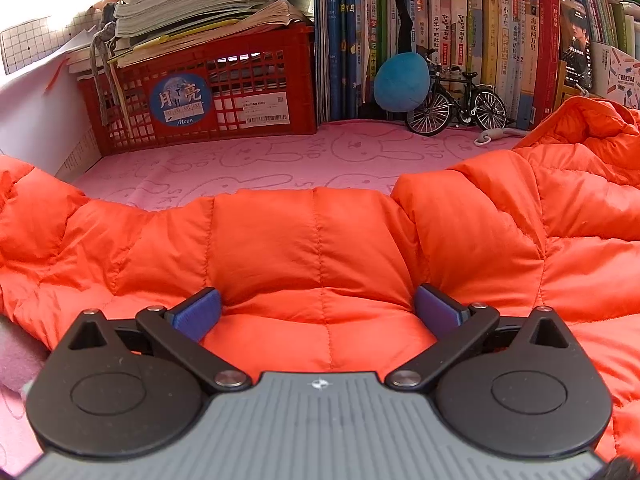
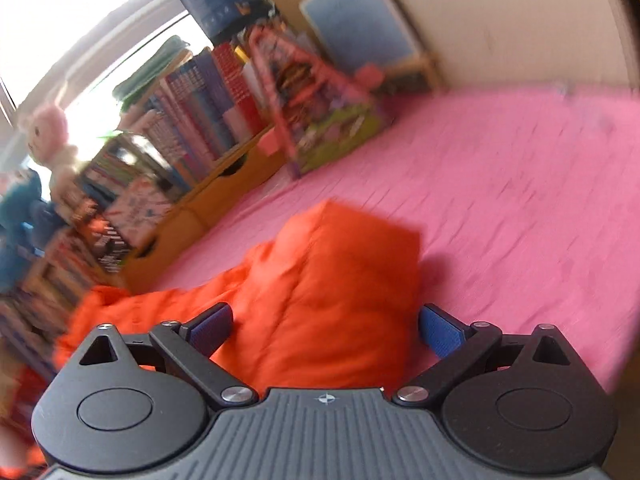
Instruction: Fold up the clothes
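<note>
Jacket-wise, the puffy orange quilted down jacket [image 1: 320,248] is spread on the pink bunny-print cloth [image 1: 256,160], running sideways across the front of the left gripper [image 1: 318,312], whose blue pads [image 1: 200,312] are spread wide and pressed into the padding on either side of one quilted panel without pinching it. The right gripper [image 2: 326,332] is also wide open with nothing held, and a loose orange flap sticks out straight ahead between its fingers, bare pink cloth off to its right. I'd guess the right one is nearer that free end, so it grabs there and folds it back toward the left.
</note>
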Demonstrator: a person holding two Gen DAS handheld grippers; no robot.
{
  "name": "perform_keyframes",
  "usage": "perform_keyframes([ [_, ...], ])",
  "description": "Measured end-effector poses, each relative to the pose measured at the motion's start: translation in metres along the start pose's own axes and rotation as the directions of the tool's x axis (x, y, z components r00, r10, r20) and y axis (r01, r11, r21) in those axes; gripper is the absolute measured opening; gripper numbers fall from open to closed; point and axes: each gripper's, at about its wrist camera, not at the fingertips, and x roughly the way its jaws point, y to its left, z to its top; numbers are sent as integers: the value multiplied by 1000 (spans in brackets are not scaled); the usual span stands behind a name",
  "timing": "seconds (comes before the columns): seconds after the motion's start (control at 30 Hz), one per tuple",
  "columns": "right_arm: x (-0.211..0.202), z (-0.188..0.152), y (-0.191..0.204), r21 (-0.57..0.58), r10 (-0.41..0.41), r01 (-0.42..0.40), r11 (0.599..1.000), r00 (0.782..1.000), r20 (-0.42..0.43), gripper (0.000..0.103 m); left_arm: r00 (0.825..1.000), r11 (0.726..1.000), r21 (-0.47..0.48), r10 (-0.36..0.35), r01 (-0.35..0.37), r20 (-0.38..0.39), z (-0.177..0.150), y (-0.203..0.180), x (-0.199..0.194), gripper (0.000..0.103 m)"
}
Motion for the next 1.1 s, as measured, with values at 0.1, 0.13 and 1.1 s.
perform_keyframes([
  [0.1,17,8,12,57,28,-27,998,1000,-14,42,1000,1000,5,4,-4,2,0,-1,0,103],
  [0.13,23,13,19,64,26,-26,998,1000,-9,37,1000,1000,6,5,-5,2,0,-1,0,103],
  [1.1,12,-81,219,-501,413,-446,742,892,-183,96,1000,999,-33,-22,22,-13,1,4,1,103],
])
